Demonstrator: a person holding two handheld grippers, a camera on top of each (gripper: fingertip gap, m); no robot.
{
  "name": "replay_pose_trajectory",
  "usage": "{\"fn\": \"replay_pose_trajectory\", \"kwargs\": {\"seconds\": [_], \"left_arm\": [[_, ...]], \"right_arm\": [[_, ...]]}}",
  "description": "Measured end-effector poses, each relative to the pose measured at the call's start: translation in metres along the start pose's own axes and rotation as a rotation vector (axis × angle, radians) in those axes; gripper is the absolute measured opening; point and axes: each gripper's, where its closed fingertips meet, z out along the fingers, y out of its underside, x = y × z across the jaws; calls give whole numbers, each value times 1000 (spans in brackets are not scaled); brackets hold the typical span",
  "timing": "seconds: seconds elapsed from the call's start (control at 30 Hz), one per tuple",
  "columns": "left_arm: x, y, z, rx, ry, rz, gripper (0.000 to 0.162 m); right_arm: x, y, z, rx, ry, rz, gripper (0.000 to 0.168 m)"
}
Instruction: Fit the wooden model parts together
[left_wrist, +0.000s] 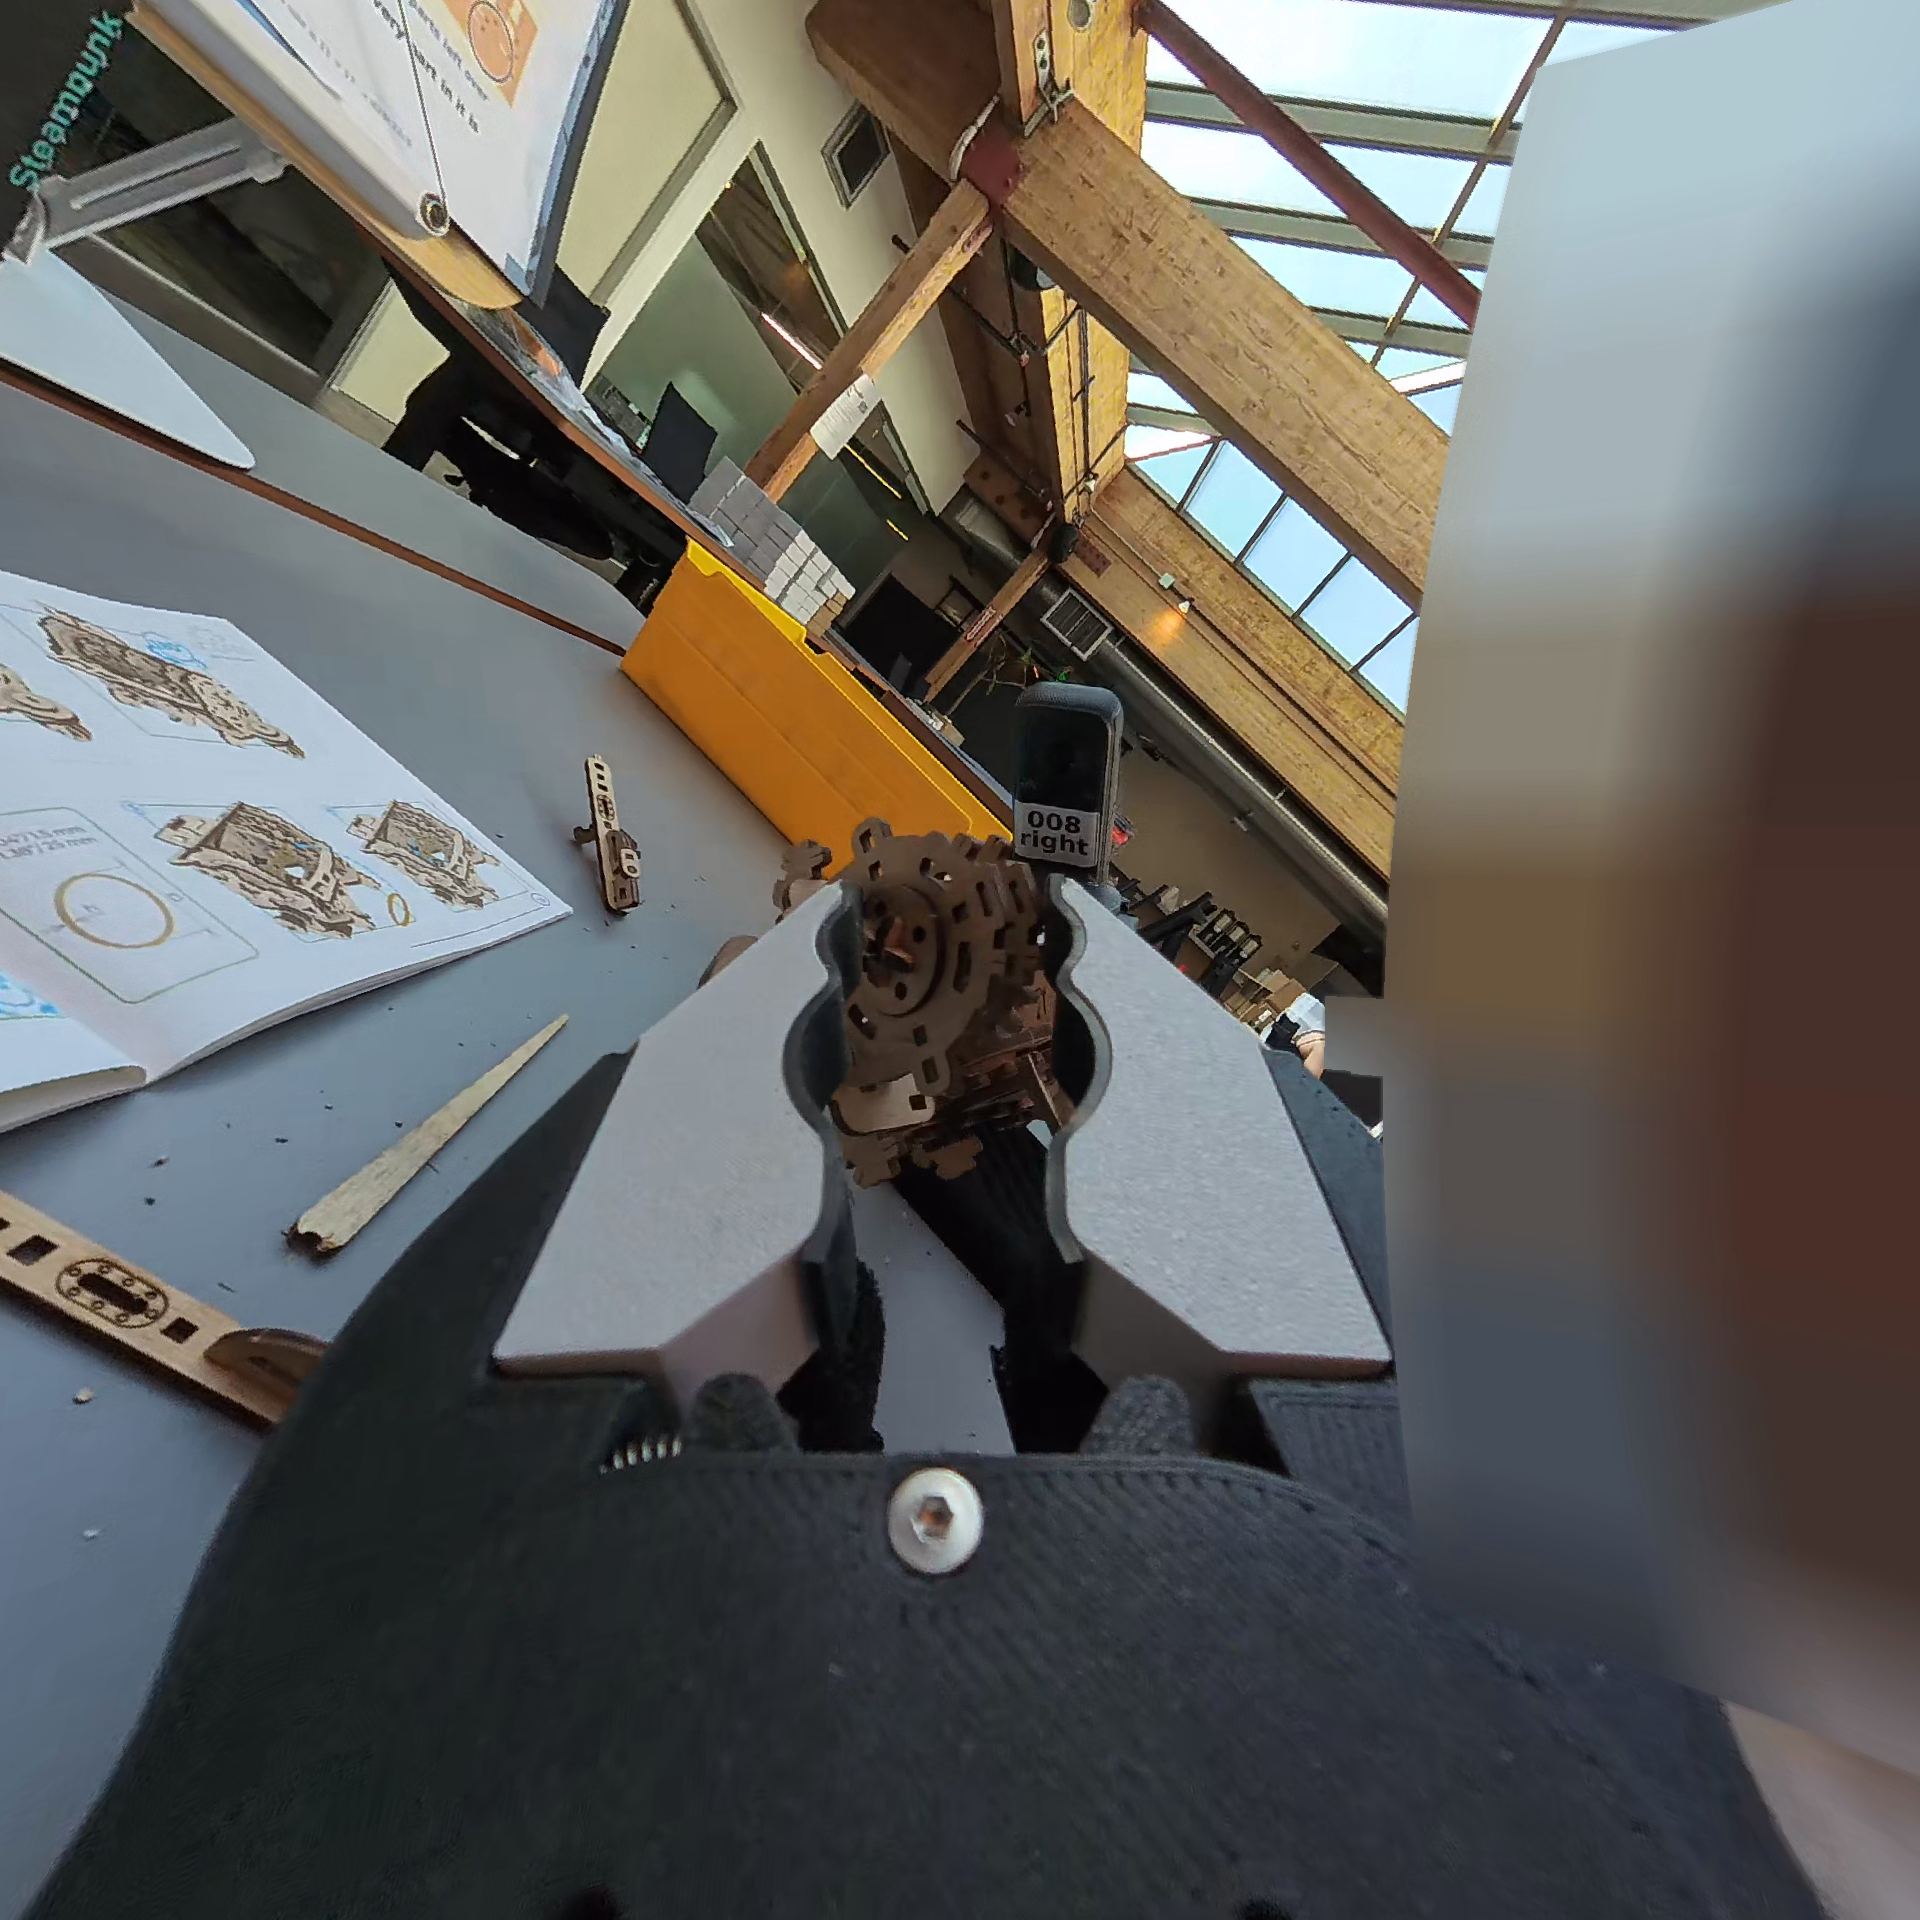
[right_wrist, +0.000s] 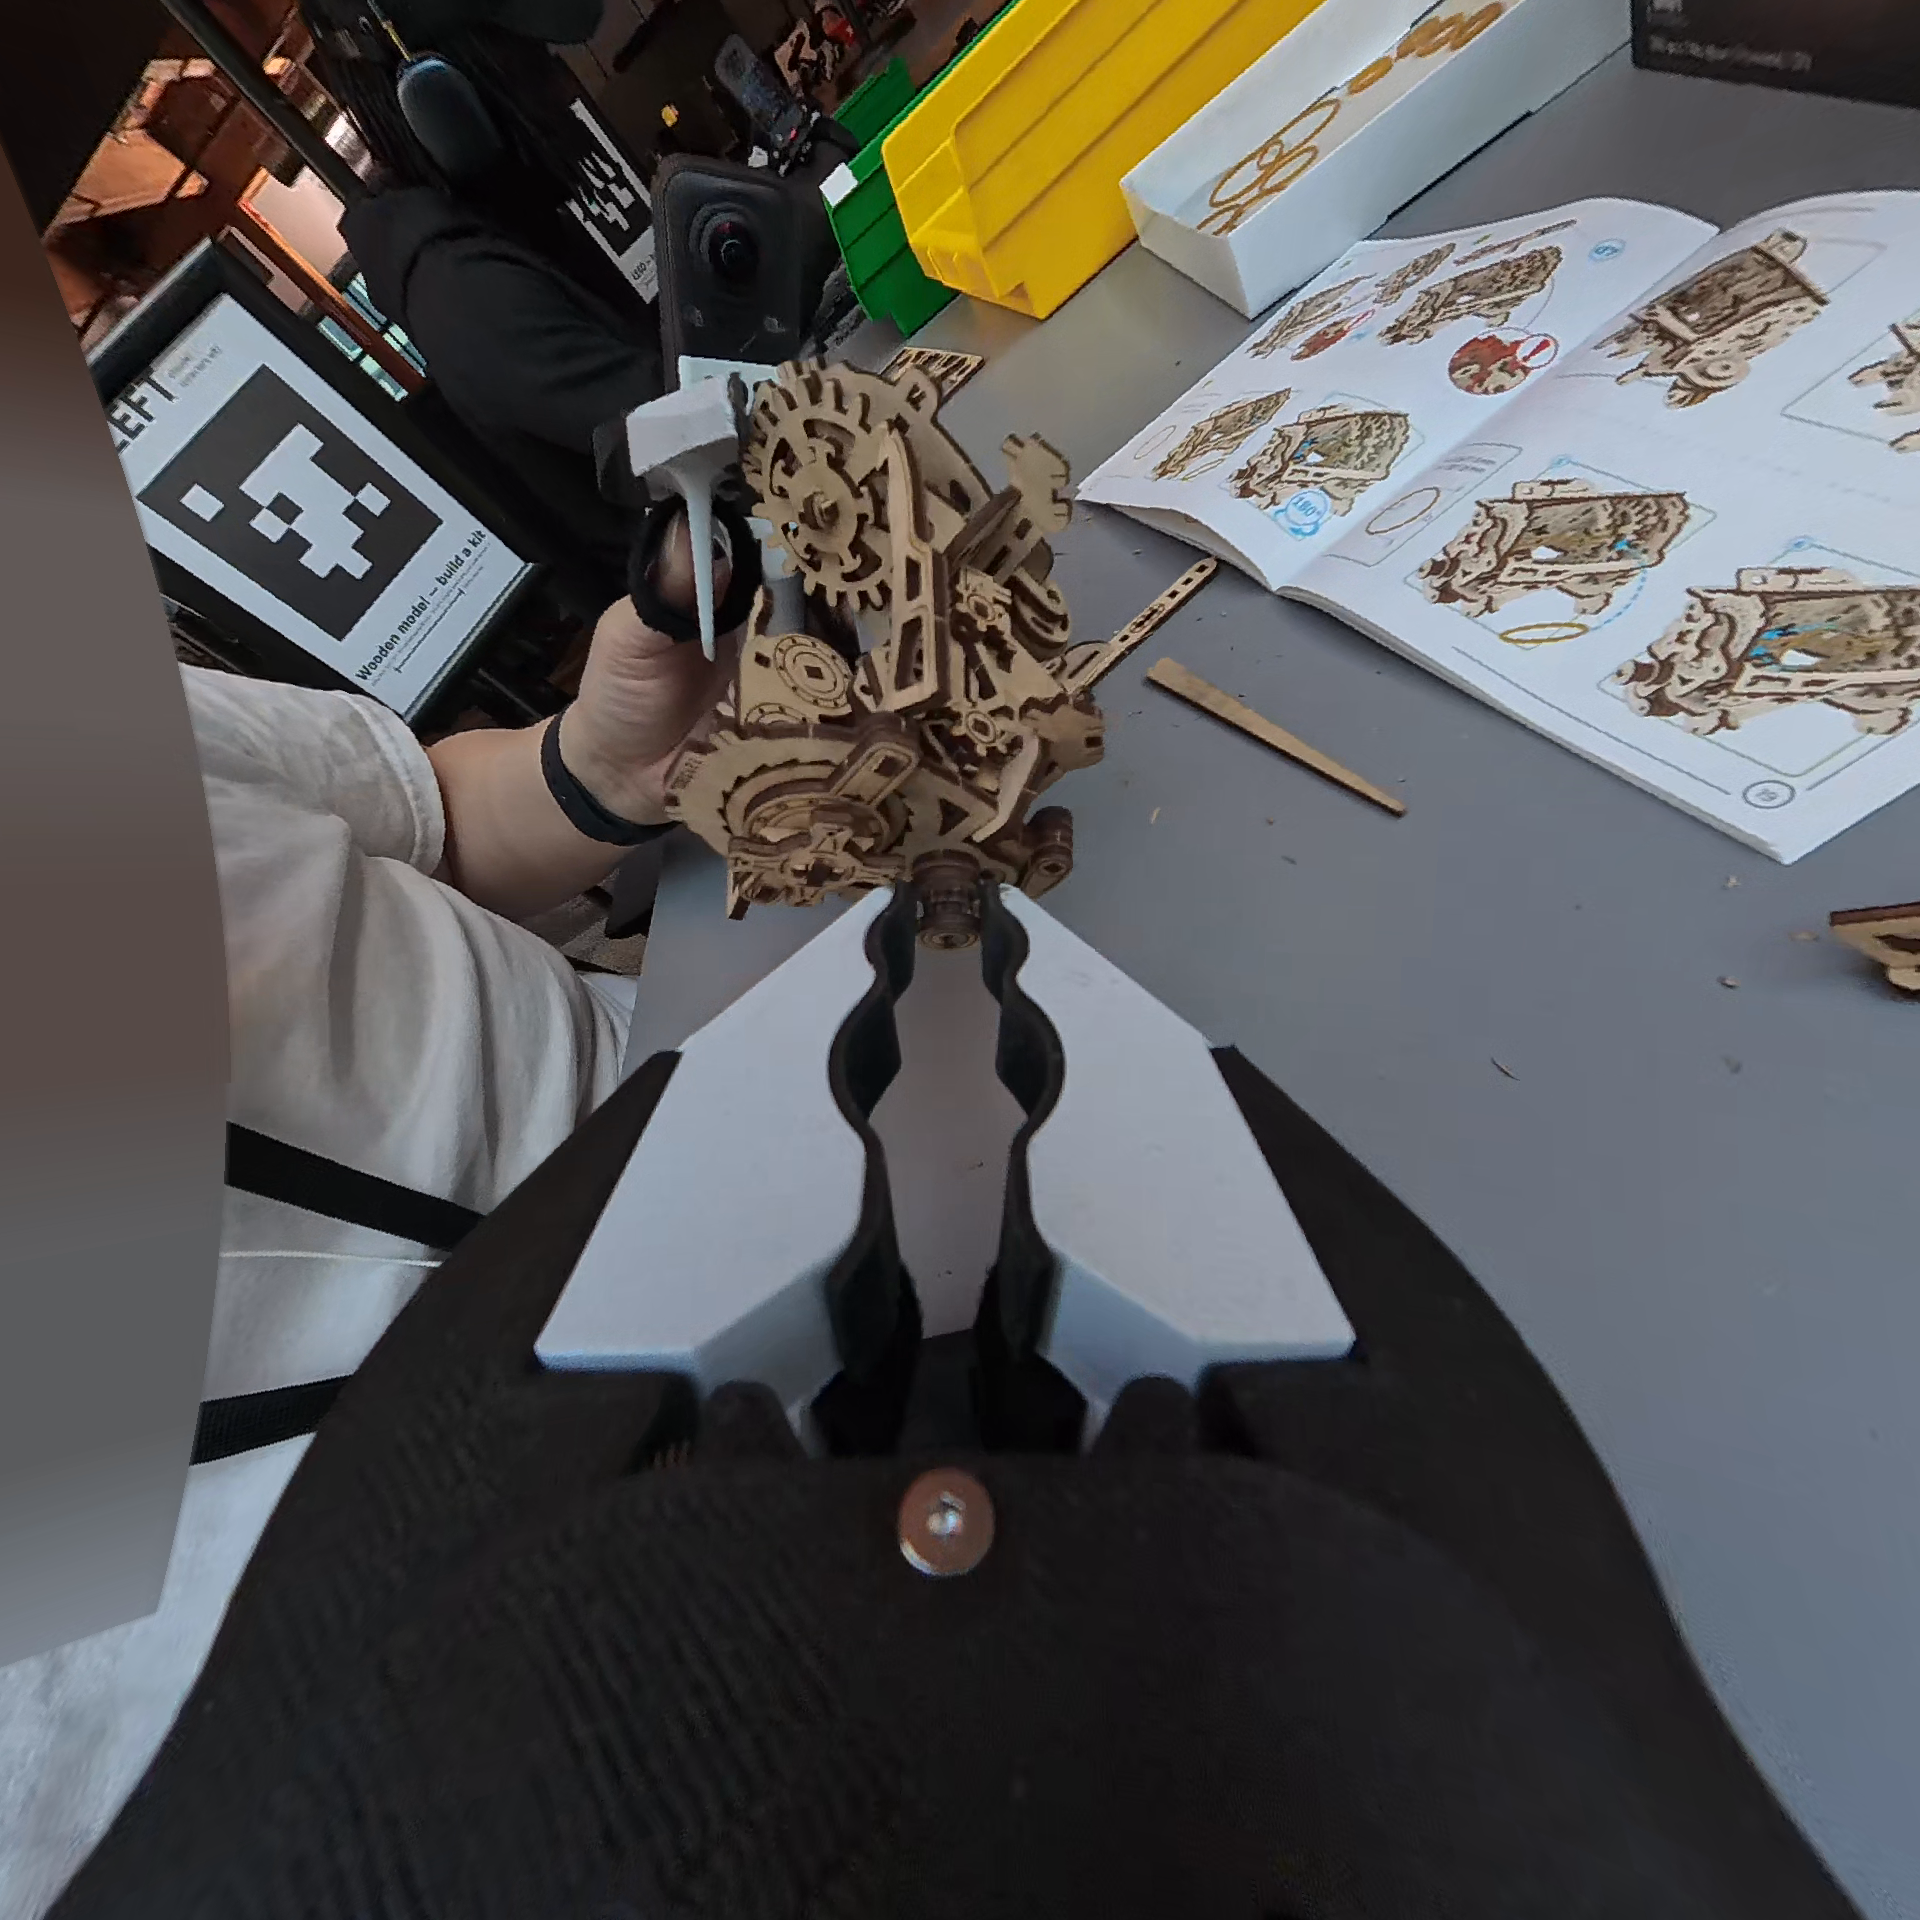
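While left gripper (left_wrist: 945, 1023) clamps wooden model (left_wrist: 935, 997), right view reveals gears.

**Concealed and Cut-Off Areas**

In the left wrist view, the wooden gear model (left_wrist: 940, 1013) is largely masked by the left gripper's (left_wrist: 948, 904) fingers (left_wrist: 717, 1122); its contact points cannot be assessed. The instruction booklet (left_wrist: 208, 831) and a wooden strip (left_wrist: 135, 1304) run off the left edge. In the right wrist view, a wooden fragment (right_wrist: 1886, 940) is cropped at the right edge.
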Motion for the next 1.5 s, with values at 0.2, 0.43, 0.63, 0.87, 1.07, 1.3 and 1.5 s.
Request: {"fn": "replay_pose_trajectory", "kwargs": {"seconds": [0.2,0.43,0.63,0.87,1.07,1.3,1.5], "left_arm": [[-7,5,1,-29,-25,-26,32],[-17,11,0,-63,-53,-54,33],[-27,21,-3,-126,-101,-62,32],[-40,35,-6,-204,-172,-111,33],[-40,35,-7,-211,-161,-134,33],[-40,36,-7,-218,-161,-131,33],[-39,36,-7,-217,-155,-131,33]], "right_arm": [[2,6,1,-38,-28,75,11],[8,11,3,-81,26,52,11],[14,21,5,-140,67,105,12],[18,35,8,-219,97,189,12],[18,35,8,-224,79,220,13],[17,36,7,-236,69,218,14],[17,35,6,-236,70,218,16]]}}
